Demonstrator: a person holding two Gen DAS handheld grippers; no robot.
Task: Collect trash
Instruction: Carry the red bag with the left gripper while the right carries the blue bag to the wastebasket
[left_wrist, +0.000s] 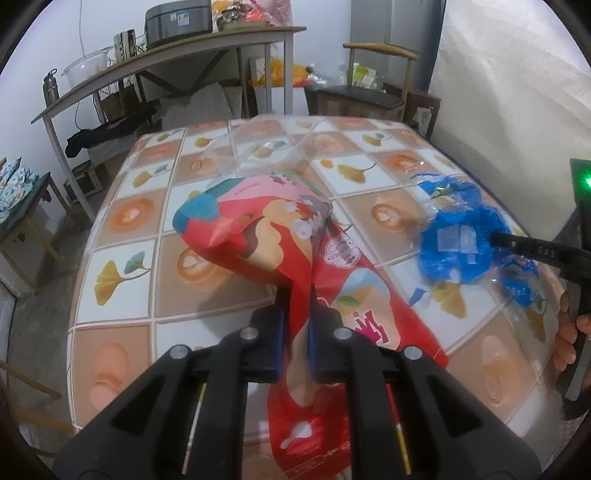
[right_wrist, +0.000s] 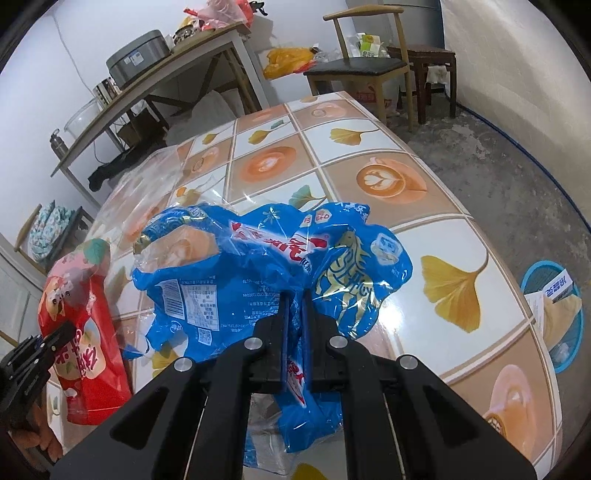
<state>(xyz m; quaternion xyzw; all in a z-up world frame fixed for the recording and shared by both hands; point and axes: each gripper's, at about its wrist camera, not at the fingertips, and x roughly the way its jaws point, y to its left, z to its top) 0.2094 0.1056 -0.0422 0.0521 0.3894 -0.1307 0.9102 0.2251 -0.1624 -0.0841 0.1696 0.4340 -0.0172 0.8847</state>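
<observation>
Two bags on tiled worktop (right_wrist: 436, 236): one red bag (left_wrist: 332, 280), one blue bag (right_wrist: 258, 266). Left hand-held gripper (left_wrist: 295, 306) clamped on red bag; right hand-held gripper (right_wrist: 294, 306) clamped on blue bag. One blue bin (right_wrist: 569, 354) on floor, holding paper and wrappers.

White walls (right_wrist: 33, 85), grey concrete floor (right_wrist: 517, 147), long side table (left_wrist: 166, 55), wooden chair (right_wrist: 354, 66), dark stool (right_wrist: 424, 51)

Snack bag (left_wrist: 258, 229) left of wrapper (left_wrist: 458, 243), both on table (left_wrist: 122, 221); bin (right_wrist: 554, 314) on floor, right.
</observation>
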